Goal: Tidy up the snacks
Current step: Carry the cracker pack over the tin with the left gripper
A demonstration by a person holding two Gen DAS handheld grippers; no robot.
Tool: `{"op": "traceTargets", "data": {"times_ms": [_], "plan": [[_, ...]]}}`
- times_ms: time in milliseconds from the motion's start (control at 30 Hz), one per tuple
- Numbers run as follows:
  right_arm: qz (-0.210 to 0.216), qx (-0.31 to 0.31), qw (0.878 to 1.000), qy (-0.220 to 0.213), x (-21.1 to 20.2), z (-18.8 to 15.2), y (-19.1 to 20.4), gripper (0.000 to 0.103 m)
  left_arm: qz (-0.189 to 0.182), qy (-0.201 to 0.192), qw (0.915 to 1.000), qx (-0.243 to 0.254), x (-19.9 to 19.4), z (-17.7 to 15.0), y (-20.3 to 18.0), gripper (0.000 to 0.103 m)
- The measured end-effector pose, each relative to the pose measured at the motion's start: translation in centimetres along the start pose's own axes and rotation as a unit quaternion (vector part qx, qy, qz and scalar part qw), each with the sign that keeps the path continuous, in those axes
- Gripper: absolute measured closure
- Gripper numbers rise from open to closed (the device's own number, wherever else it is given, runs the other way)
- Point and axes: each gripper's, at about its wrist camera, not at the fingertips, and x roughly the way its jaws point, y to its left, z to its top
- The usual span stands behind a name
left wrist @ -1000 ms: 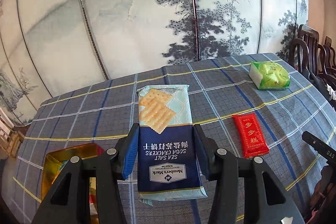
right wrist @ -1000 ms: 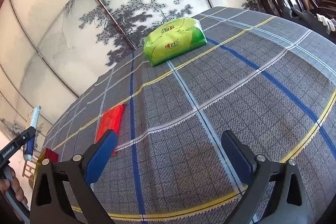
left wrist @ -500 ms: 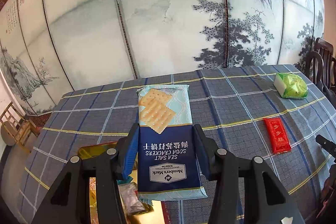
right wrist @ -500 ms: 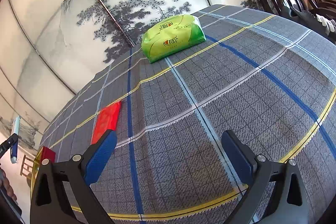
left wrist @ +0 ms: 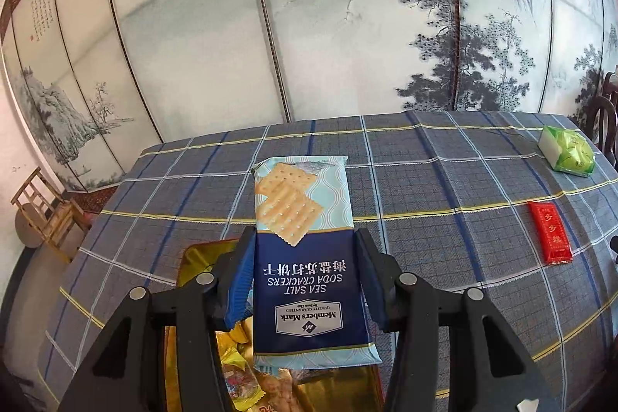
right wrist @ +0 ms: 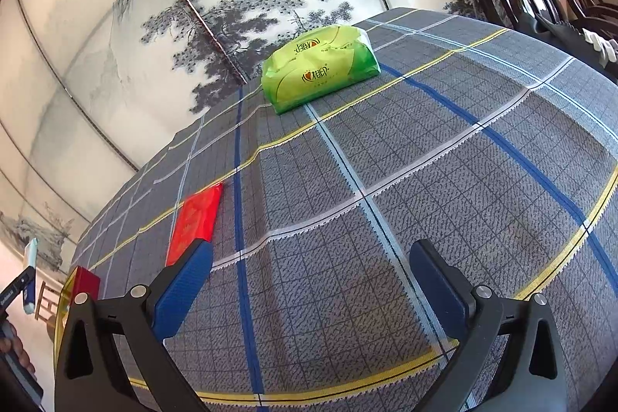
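Cracker pack (left wrist: 305, 280): 1, clamped in left tool (left wrist: 305, 277); red packet (left wrist: 550, 232): 1; green pack (left wrist: 567, 157): 1

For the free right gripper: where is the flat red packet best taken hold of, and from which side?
Take the red packet across its narrow width at mid-length, coming down from above. It lies flat on the tablecloth, long and thin, so its long edges suit the open right gripper.

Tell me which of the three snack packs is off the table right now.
The blue sea salt soda cracker pack: it is clamped in the left tool above the gold tin. The red pack and green pack lie flat on the checked tablecloth.
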Motion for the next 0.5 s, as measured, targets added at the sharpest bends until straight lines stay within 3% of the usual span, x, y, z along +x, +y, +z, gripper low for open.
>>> {"op": "traceTargets", "data": {"times_ms": [500], "plan": [[-0.003, -0.001, 1.0, 0.001, 0.2, 0.1, 0.4, 0.0, 0.022, 0.022, 0.9995, -0.004, 1.7, -1.8, 2.4, 0.058]]}}
